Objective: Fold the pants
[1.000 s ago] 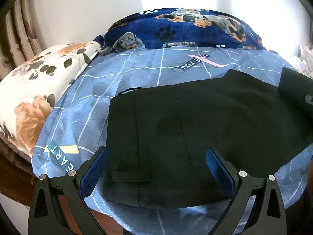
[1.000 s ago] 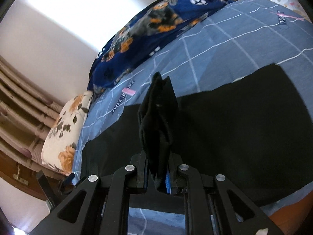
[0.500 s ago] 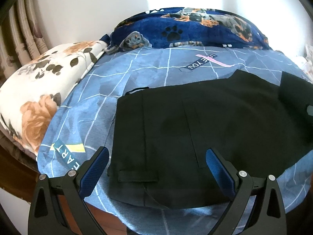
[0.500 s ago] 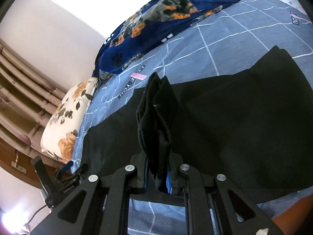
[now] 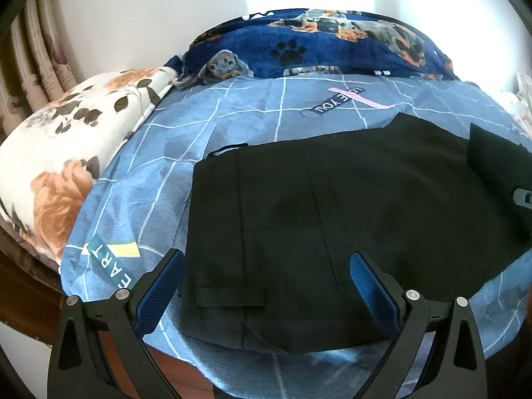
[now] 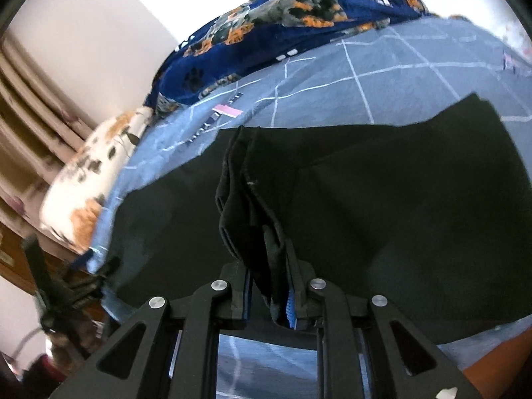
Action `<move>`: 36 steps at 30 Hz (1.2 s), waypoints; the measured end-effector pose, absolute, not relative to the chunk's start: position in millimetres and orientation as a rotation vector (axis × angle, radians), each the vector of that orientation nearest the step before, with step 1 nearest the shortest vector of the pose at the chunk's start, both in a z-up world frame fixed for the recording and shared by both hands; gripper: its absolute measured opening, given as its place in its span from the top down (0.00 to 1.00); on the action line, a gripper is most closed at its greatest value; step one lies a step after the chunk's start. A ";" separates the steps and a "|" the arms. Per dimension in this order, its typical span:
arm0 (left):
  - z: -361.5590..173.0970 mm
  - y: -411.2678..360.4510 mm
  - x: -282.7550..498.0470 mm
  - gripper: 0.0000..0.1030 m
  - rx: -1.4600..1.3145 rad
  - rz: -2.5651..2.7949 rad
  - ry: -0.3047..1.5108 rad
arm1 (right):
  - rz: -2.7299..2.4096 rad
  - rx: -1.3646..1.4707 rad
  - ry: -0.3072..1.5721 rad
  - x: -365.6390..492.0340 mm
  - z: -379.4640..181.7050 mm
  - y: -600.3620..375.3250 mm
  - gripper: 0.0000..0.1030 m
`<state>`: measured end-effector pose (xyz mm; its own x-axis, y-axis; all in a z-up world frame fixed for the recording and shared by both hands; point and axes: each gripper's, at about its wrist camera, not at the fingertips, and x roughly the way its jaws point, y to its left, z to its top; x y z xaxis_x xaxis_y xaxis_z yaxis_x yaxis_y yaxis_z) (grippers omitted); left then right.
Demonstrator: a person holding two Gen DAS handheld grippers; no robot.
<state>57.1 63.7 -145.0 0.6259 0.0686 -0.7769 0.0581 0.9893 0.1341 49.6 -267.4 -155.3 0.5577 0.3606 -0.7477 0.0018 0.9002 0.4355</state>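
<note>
on bed: blue grid sheet [image 5: 232,126] | floral pillow [image 5: 60,153] | white wall [image 5: 139,16]

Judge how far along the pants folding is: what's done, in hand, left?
Done: black pants lie flat on the blue bedsheet. In hand: right gripper pinches a bunched pant end above them; left gripper hovers open. Left: laying that end down, smoothing, any later folds.

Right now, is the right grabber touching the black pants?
Touching. The right wrist view shows the right gripper shut on a bunched fold of the black pants, with cloth squeezed between its blue pads.
</note>
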 end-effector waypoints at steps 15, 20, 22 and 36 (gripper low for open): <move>-146.4 67.0 58.0 0.04 0.128 -0.003 0.909 | -0.069 0.129 0.863 31.0 -118.8 -310.7 0.87; -146.9 64.5 58.2 0.04 0.138 -0.010 0.914 | -0.038 -0.070 0.851 30.5 -119.2 -265.9 0.87; -145.3 64.1 56.7 0.04 0.142 -0.011 0.906 | -0.010 -0.133 0.875 31.8 -133.2 -245.0 0.87; -141.1 69.5 57.8 0.04 0.122 -0.010 0.904 | 0.410 0.538 0.789 18.1 -124.4 -310.8 0.27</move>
<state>57.8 69.5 -141.1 0.6192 0.0428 -0.7840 0.0600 0.9930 0.1016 18.1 -310.8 -124.4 0.6387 0.5342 -0.5538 -0.1461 0.7908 0.5944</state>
